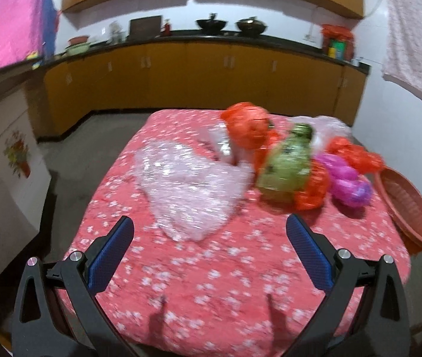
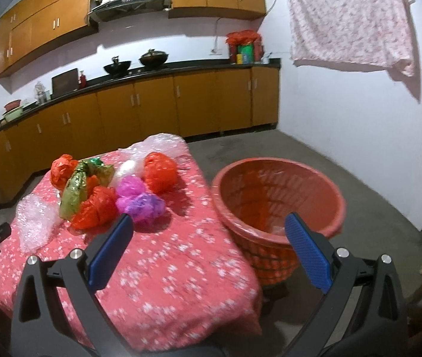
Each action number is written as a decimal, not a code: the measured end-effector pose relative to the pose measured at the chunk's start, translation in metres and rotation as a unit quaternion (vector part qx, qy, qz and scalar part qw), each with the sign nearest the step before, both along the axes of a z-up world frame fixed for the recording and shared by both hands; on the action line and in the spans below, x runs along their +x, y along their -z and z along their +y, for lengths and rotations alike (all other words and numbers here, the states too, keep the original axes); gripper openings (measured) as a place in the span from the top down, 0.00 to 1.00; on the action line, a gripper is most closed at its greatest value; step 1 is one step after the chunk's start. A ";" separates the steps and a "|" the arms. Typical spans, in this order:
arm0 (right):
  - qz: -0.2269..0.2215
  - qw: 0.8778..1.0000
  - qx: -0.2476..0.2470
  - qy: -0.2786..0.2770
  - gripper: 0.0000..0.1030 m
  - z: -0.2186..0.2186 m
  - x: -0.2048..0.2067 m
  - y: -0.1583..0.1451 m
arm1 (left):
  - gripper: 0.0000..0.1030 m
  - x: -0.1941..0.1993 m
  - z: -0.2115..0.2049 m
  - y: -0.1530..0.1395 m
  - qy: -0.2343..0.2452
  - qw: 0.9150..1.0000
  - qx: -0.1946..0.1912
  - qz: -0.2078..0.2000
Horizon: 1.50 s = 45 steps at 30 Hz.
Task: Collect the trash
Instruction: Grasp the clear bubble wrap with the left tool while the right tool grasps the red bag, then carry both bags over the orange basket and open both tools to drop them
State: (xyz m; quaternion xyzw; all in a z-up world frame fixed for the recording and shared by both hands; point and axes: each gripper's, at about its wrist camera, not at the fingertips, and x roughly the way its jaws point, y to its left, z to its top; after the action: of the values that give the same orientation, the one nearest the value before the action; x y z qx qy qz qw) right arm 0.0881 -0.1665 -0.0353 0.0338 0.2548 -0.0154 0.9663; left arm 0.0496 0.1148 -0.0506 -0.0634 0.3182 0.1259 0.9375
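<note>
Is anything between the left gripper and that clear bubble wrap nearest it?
Nothing visible. The left gripper is open above bare floral tablecloth, with the bubble wrap straight ahead of its fingertips. The green bag and red bags lie beyond it, to the right.

We are counting three crumpled red bags (image 2: pixel 159 172), two purple bags (image 2: pixel 141 203), one green bag (image 2: pixel 75 190), two clear bubble-wrap pieces (image 2: pixel 34 218) and one small white wad (image 2: pixel 129 168) on the table, plus one red basket (image 2: pixel 279 190) standing to the right.
</note>
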 end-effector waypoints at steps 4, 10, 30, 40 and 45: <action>0.006 1.000 0.002 -0.017 0.04 0.013 0.028 0.002 | 0.02 0.018 0.018 0.004 -0.021 1.000 -0.001 0.009; 0.002 1.000 -0.004 -0.029 0.16 0.029 0.075 0.000 | 0.02 0.047 0.026 0.014 -0.024 0.999 0.023 0.022; 0.096 0.993 0.012 -0.061 0.64 0.057 0.200 0.045 | 0.08 0.121 0.063 0.062 -0.039 0.992 -0.058 0.104; 0.093 0.991 0.046 -0.090 0.93 0.055 0.199 0.047 | 0.55 0.119 0.063 0.069 -0.021 0.993 -0.052 0.102; 0.074 0.991 0.052 -0.100 0.94 0.054 0.189 0.034 | 0.77 0.113 0.064 0.064 -0.011 0.993 -0.069 0.090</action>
State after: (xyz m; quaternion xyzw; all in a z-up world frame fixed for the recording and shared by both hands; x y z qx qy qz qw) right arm 0.2770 -0.1122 -0.0697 0.0574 0.3287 0.0925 0.9382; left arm 0.1624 0.1786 -0.1149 -0.1201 0.4089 0.1185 0.8969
